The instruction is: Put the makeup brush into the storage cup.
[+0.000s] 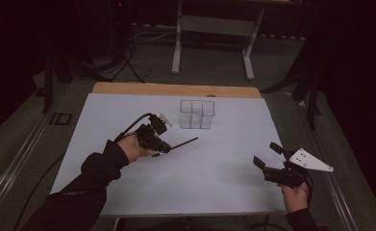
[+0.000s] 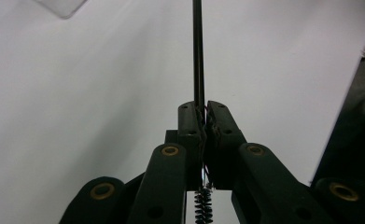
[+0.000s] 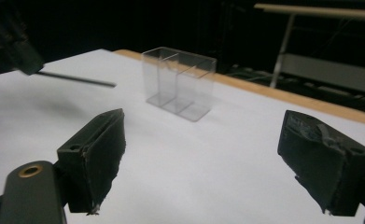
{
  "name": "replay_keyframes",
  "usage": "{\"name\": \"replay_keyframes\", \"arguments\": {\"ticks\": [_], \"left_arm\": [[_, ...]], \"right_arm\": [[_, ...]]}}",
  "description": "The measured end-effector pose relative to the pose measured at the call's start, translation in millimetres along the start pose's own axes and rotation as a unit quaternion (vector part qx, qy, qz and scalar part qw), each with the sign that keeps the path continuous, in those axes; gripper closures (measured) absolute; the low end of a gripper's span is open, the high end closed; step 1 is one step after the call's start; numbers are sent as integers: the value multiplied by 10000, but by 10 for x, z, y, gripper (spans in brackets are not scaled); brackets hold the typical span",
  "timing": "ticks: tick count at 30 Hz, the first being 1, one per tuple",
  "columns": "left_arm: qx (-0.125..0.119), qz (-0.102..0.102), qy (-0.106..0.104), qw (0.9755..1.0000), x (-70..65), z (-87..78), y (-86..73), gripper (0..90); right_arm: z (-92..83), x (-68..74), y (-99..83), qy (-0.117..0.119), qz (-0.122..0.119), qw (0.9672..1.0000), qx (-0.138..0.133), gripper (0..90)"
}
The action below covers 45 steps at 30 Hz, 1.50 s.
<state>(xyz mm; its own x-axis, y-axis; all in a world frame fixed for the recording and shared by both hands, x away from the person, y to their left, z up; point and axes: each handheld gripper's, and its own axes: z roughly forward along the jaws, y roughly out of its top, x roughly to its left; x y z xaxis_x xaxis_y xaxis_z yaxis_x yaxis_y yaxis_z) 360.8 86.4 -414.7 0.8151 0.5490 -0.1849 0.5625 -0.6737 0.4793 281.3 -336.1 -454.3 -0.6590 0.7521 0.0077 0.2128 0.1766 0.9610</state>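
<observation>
Clamping thin black rod (image 2: 198, 56), right jaws wide

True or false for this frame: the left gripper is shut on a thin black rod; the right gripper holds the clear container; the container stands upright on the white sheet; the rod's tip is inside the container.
1. The left gripper is shut on the thin black rod. True.
2. The right gripper holds the clear container. False: its jaws stand open, holding nothing.
3. The container stands upright on the white sheet. True.
4. The rod's tip is inside the container. False: it stops short of it.
</observation>
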Motion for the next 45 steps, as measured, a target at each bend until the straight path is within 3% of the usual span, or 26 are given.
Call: {"name": "replay_keyframes", "arguments": {"ticks": [3,6,8,9,10,14,15,20,22,25,29,37,42,45], "left_arm": [[-13,118,-29,9999,-43,-9,60,865],[22,205,-59,9998,-84,-5,109,865],[74,328,-67,9994,-107,0,133,865],[49,298,-96,9995,-120,4,146,865],[84,377,-123,9992,-134,13,155,865],[79,415,-214,9989,-160,50,186,864],[91,461,-218,9987,-166,60,192,864],[90,540,-306,9980,-181,114,227,864],[83,562,-343,9978,-187,131,238,864],[163,700,-394,9966,-216,163,254,864],[203,894,-456,9947,-271,203,270,864],[223,1028,-575,9928,-347,253,322,864],[242,1177,-690,9904,-409,277,342,864],[215,1216,-713,9898,-432,293,354,864]], "right_arm": [[52,3,52,160,-73,9997,187,143],[191,-10,179,695,-245,9960,512,144],[221,-10,202,770,-275,9949,591,144],[311,-15,264,1040,-320,9908,810,146],[311,-15,264,1040,-320,9908,810,146],[473,1,331,1377,-444,9828,1149,146],[534,9,345,1576,-454,9782,1273,134],[693,80,381,1858,-688,9660,1659,141],[763,92,397,1992,-819,9575,1918,157],[845,103,409,2171,-907,9473,2174,188],[939,140,440,2449,-1162,9295,2499,263],[1103,221,488,2722,-1643,9002,2976,367],[1213,217,467,2764,-1765,8914,3128,405],[1278,214,446,2833,-1801,8832,3277,436]]}}
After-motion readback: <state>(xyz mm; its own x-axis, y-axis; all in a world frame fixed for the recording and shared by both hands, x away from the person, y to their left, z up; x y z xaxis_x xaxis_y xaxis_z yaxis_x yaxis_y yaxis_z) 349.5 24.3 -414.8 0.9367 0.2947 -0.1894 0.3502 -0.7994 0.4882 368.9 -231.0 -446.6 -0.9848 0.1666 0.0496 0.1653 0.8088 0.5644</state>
